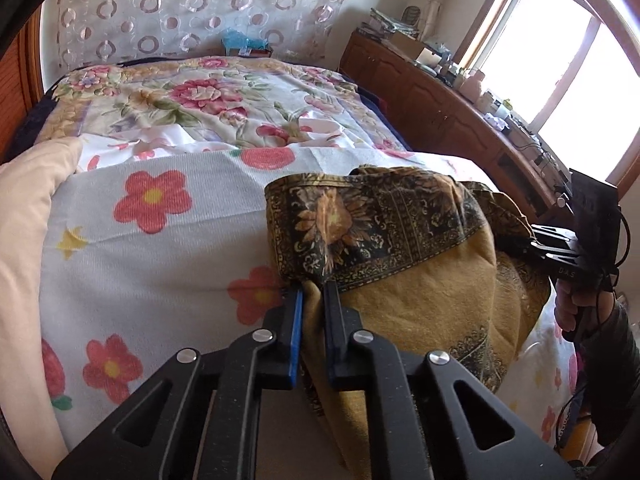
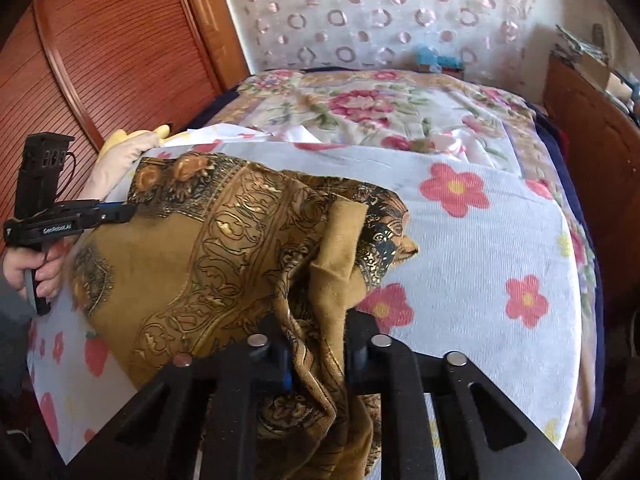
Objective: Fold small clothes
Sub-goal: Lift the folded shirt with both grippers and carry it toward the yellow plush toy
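Left wrist view, both grippers' fingers pinching mustard patterned garment (image 1: 400, 240), stretched sideways between them, across floral bedsheet (image 1: 160, 240).

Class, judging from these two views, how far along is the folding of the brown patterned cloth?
Early. Done: one end of the cloth is turned over itself. In hand: the left gripper and right gripper each pinch a bunched edge above the bed. Left: flattening, neat folds.

We see a bed (image 1: 168, 236) under a flowered sheet (image 2: 492, 248), a cream pillow (image 1: 28, 216), a circle-patterned curtain (image 1: 180, 12), a cluttered wooden cabinet (image 1: 436, 96) and a window (image 1: 560, 60).
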### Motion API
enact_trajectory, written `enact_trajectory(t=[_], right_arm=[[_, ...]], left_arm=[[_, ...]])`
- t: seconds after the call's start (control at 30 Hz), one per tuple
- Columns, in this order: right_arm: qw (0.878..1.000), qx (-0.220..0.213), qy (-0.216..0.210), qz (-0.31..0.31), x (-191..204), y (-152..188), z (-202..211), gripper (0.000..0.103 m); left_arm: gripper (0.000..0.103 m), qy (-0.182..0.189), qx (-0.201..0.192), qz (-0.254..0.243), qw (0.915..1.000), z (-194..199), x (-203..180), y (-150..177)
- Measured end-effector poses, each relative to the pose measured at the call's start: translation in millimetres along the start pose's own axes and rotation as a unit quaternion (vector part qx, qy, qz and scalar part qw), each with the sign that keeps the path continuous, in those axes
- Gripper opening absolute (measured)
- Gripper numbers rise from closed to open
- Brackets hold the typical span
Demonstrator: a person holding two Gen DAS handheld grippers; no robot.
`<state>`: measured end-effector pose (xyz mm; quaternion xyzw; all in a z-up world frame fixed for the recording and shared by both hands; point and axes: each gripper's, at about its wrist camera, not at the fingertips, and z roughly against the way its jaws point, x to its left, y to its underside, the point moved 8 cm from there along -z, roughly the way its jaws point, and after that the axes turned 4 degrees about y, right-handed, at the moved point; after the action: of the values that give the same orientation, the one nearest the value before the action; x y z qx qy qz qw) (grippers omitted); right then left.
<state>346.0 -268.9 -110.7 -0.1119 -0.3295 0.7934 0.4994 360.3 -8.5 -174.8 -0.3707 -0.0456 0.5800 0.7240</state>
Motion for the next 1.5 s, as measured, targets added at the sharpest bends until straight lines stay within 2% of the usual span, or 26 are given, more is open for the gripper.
enact_trajectory(t=[0.23,0.3,0.37,0.53,0.67,0.77,0.83,1.0,1.1,1.23,1.4,1.5], right_arm=[[0.996,-0.083,0.013,0.014,14,-21,38,0.013],[0.994,-0.101,0.007,0.033,25,-32,48,0.013],[0.992,-0.111,0.009,0.051,37,-42,52,0.013],[0.986,-0.128,-0.004,0.103,78,-80,51,0.013],[0.976,-0.137,-0.016,0.168,137,-131,32,0.013],[0.965,-0.145,-0.013,0.218,180,-173,7,0.013],[0.96,-0.146,-0.014,0.24,204,-194,-6,0.013],[0.946,-0.142,-0.026,0.29,261,-230,-42,0.013],[0.937,-0.135,-0.033,0.322,283,-252,-80,0.013],[0.923,-0.118,-0.047,0.363,321,-267,-127,0.013],[0.93,-0.105,-0.044,0.348,352,-282,-184,0.014],[0.943,-0.086,-0.04,0.32,352,-286,-210,0.021]], left_arm=[[0.008,0.006,-0.082,-0.016,0.9965,59,-28,-6],[0.008,-0.019,-0.099,-0.037,0.9942,76,-33,-6],[0.008,-0.023,-0.117,-0.038,0.9921,93,-33,-7],[0.008,-0.056,-0.173,-0.017,0.9831,144,-11,-6],[0.008,-0.108,-0.21,0.013,0.9716,180,30,4],[0.008,-0.139,-0.22,0.043,0.9646,194,68,11],[0.008,-0.147,-0.22,0.06,0.9624,198,86,17],[0.008,-0.165,-0.231,0.093,0.9544,203,115,40],[0.008,-0.166,-0.237,0.117,0.95,207,127,57],[0.008,-0.18,-0.223,0.142,0.9474,197,143,80],[0.008,-0.191,-0.205,0.17,0.9447,183,163,102],[0.008,-0.195,-0.202,0.175,0.9437,182,166,106]])
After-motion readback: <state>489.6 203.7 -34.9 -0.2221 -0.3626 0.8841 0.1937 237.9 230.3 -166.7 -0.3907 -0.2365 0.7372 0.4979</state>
